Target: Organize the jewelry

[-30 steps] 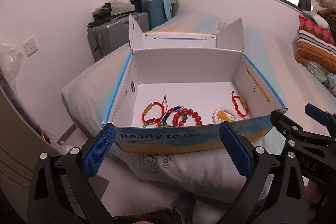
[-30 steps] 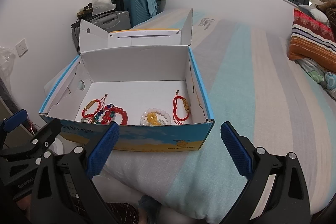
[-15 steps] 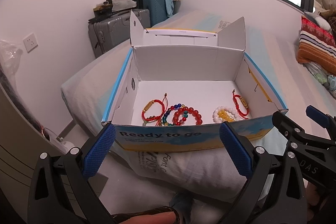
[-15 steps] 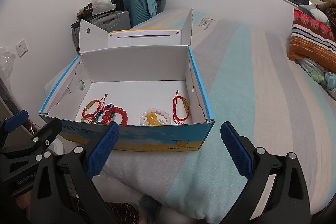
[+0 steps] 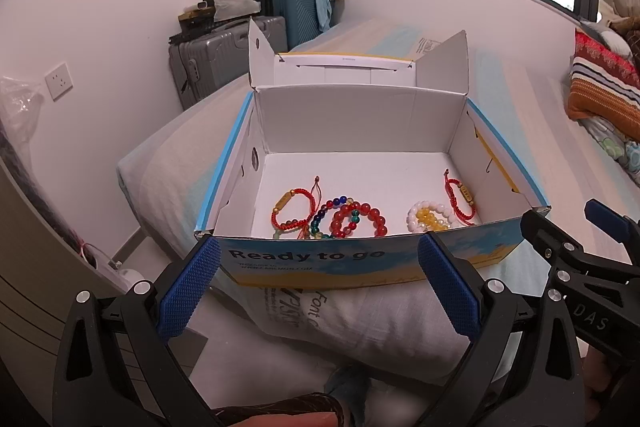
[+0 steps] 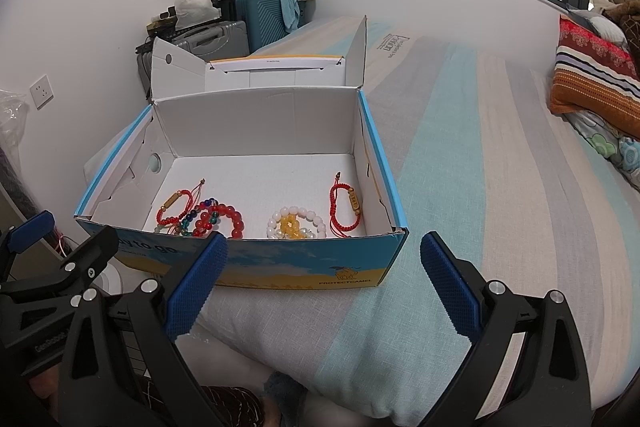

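Cardboard, white inside and printed blue and yellow outside, forms the open box point(image 5: 360, 259) that sits on a striped bed point(image 6: 460, 187), its lid flap standing up at the far side. The jewelry lies along the near wall of the box floor. At the left is a red cord bracelet with a gold tube point(image 5: 291, 207), touching a multicoloured bead bracelet point(image 5: 325, 219) that overlaps a red bead bracelet point(image 5: 362, 221). Apart from these, towards the right, a white and yellow bead bracelet point(image 5: 428, 218) lies just beside a second red cord bracelet point(image 5: 460, 197) near the right wall.

The left gripper point(image 5: 316, 291) hangs in front of the box's near wall, its blue-padded fingers point(image 5: 188, 291) spread wide with nothing between them. The right gripper point(image 6: 324, 287) is level with the box's right front corner, its fingers point(image 6: 450, 291) likewise wide apart and empty. Each gripper shows at the edge of the other's view.

Behind the box, grey and teal suitcases point(image 6: 240, 23) stand against the wall, and a striped pillow point(image 6: 592, 75) lies at the far right of the bed.
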